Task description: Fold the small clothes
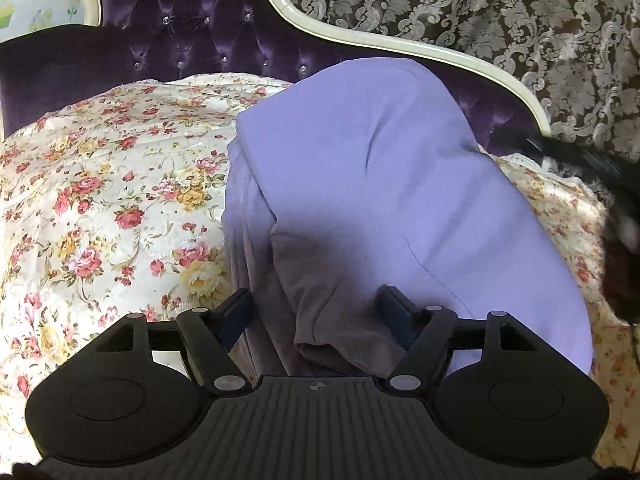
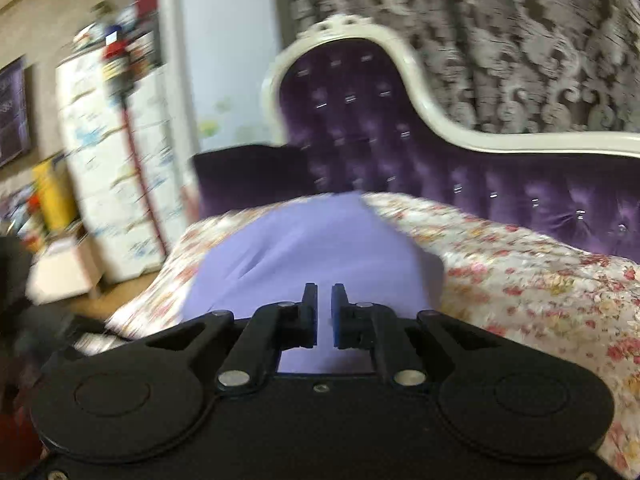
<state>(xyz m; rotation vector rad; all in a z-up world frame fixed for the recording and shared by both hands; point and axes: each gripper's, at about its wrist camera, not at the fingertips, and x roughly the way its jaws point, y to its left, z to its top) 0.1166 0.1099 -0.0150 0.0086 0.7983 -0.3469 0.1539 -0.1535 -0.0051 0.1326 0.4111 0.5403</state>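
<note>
Purple cloth (image 1: 360, 184): it lies on the flowered cover (image 1: 104, 200) of the sofa. In the left wrist view it fills the middle and runs from 12 o'clock down to 6 o'clock. Its left side is folded over in long pleats.

Cloth edge: the near folded end lies at 6 o'clock, between the two fingers of the left tool (image 1: 316, 312).

Left tool: its fingers are spread wide. The cloth lies between them, but the pads do not press on it.

Right tool (image 2: 324, 312): its fingers are pressed almost together, with only a thin gap. Nothing is pinched between them. The purple cloth (image 2: 304, 248) shows behind the tool, toward 12 o'clock.

Right view: the picture is blurry.

Flowered cover: it is cream with pink and yellow roses. It shows at 9 o'clock and 3 o'clock of the cloth in the left wrist view.

Sofa back (image 1: 188, 32): it is dark purple with shiny buttons and a cream rim, at 11 o'clock.

Curtain (image 1: 500, 12): it is brown with grey leaf shapes, at 1 o'clock.

Dark thing at 3 o'clock: it is blurry, and I cannot tell what it is.
</note>
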